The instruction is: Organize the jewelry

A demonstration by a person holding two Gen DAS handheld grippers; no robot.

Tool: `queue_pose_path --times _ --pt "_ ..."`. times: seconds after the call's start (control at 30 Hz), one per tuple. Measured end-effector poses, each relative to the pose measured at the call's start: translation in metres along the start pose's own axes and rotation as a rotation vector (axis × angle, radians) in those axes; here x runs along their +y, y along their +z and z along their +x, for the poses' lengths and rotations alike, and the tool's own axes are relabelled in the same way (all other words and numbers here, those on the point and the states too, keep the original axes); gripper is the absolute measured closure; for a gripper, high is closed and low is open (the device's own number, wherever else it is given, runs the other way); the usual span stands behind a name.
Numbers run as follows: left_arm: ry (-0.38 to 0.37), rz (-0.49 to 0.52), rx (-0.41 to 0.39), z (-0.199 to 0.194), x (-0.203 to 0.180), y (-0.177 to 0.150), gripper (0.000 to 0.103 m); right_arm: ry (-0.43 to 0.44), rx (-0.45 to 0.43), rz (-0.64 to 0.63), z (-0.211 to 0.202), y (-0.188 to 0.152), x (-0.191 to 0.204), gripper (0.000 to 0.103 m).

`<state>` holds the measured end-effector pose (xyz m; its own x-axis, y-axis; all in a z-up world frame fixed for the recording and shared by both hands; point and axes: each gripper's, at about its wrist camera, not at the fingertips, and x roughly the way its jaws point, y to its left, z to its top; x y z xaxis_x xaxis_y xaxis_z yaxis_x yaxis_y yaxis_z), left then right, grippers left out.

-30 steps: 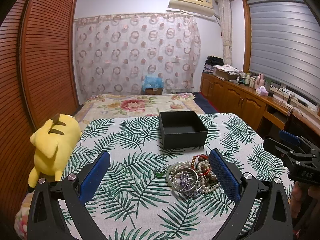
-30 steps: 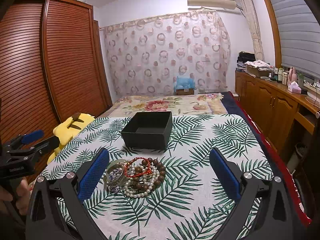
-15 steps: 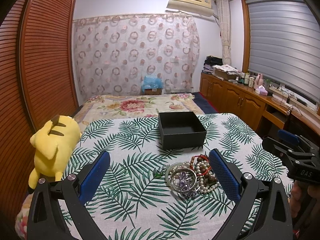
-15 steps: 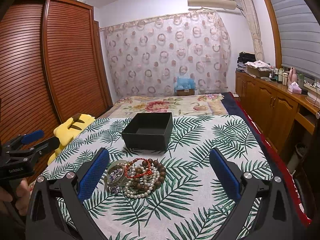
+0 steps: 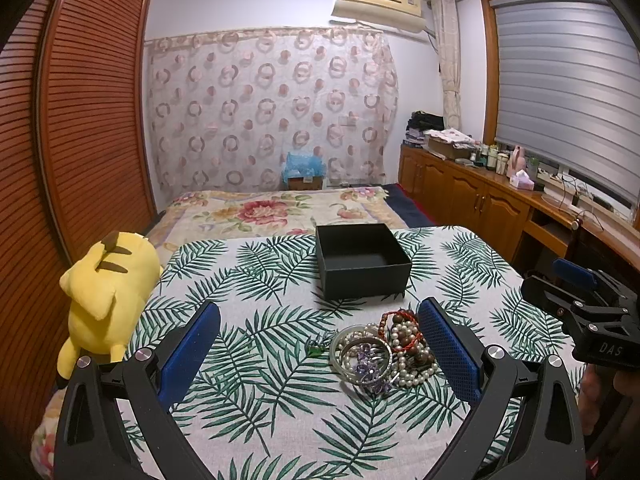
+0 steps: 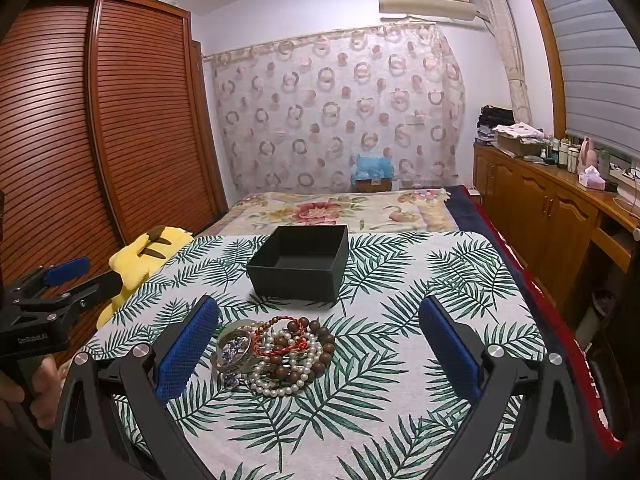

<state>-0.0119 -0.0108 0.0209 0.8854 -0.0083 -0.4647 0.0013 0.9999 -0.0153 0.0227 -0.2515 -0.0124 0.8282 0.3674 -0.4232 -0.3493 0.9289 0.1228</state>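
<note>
Jewelry, a tangled heap of white pearl strands, brown wooden beads, a red cord bracelet and clear bangles with purple stones (image 5: 380, 354), lies lower centre-right in the left wrist view and lower centre-left in the right wrist view (image 6: 276, 354), all of it on the white tablecloth with green palm-leaf print (image 5: 256, 292). Small green-tinted piece (image 5: 316, 346) sits just beside the heap, on its left in the left wrist view; too small to identify. Open square black cardboard box (image 5: 362, 266), above the heap in both views and near it, not touching; its interior (image 6: 304, 258) shows nothing inside. Judgement: task at its start, no piece boxed yet, whole heap left to transfer. Left gripper (image 5: 318, 348): blue-padded jaws spread wide, holding nothing, the right-hand pad just beside the heap as framed. Right gripper (image 6: 318, 346): likewise wide open and empty, the left-hand pad just beside the heap as framed. Contact with the beads not discernible in either view. Yellow plush toy with brown-tipped ears (image 5: 106, 296) at the table's edge, left of frame. Flowered bedspread (image 5: 280, 212) beyond the box, upper centre.
</note>
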Motion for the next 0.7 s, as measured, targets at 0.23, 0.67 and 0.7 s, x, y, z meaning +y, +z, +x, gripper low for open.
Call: queue_pose_path --times 0.23,0.67,0.7 --pt "-0.009 0.005 0.017 0.002 -0.006 -0.001 0.007 0.026 0.009 -0.004 0.001 0.001 0.004 0.002" --pt "-0.087 0.026 0.164 0.046 0.005 -0.031 0.007 0.032 0.056 -0.015 0.028 -0.024 -0.006 0.002" --pt "-0.096 0.027 0.178 0.050 0.004 -0.034 0.007 0.032 0.061 -0.017 0.030 -0.027 -0.008 0.002"
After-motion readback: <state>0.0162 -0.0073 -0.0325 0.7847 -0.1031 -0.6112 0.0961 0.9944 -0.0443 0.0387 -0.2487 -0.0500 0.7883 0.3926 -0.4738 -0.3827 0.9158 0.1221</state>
